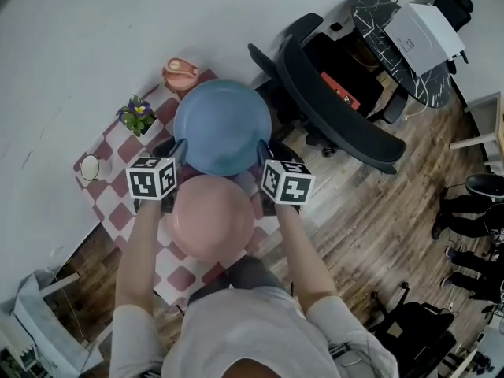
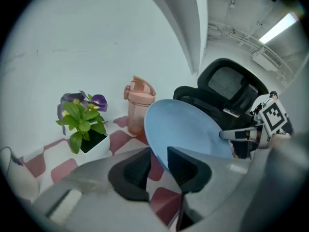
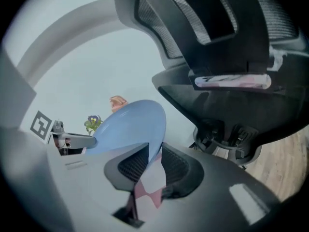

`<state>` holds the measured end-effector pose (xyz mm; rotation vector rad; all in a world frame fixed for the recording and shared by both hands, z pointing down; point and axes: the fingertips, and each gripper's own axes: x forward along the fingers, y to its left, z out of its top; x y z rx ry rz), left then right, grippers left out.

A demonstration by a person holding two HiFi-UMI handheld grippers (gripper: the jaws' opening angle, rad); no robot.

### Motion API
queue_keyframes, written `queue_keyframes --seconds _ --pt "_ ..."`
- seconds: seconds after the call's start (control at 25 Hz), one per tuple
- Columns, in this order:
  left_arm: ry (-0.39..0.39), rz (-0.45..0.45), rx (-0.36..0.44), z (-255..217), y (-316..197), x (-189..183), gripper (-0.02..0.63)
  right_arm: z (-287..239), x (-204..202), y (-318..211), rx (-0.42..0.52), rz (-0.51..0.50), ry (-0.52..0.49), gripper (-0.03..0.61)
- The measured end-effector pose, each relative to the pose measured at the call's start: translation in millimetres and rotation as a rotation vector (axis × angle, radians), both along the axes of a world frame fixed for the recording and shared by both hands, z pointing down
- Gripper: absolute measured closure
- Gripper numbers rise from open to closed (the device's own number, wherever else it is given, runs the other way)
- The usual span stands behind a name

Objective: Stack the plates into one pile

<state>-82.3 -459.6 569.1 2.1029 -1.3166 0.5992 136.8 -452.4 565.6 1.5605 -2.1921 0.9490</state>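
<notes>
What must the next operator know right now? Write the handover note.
Left gripper: jaws clamped on the blue plate's left rim.
Right gripper: jaws clamped on its right rim.
Blue plate: carried between both, just beyond the pink plate, which lies on the checkered cloth nearer the person.
Done: blue plate gripped.
Left: set it on the pink plate, release.
</notes>
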Motion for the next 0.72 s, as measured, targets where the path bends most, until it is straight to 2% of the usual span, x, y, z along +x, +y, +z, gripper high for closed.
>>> queue_keyframes --seconds 0.24,0.52,0.72 --pt "0.078 -0.036 0.053 -38.1 33.3 -12.8 0.497 -37.7 -10.6 24.1 0.059 -0.008 -0.024 0.503" --pt "0.067 -0.022 0.099 -62.7 87.9 -25.3 0.497 -53.6 -22.7 72.7 0.070 0.000 -0.016 0.512" --pt "0.072 -0.009 0.098 -66.4 124.7 -34.8 0.497 -56.0 -32.5 109.6 0.065 0.007 0.005 0.512"
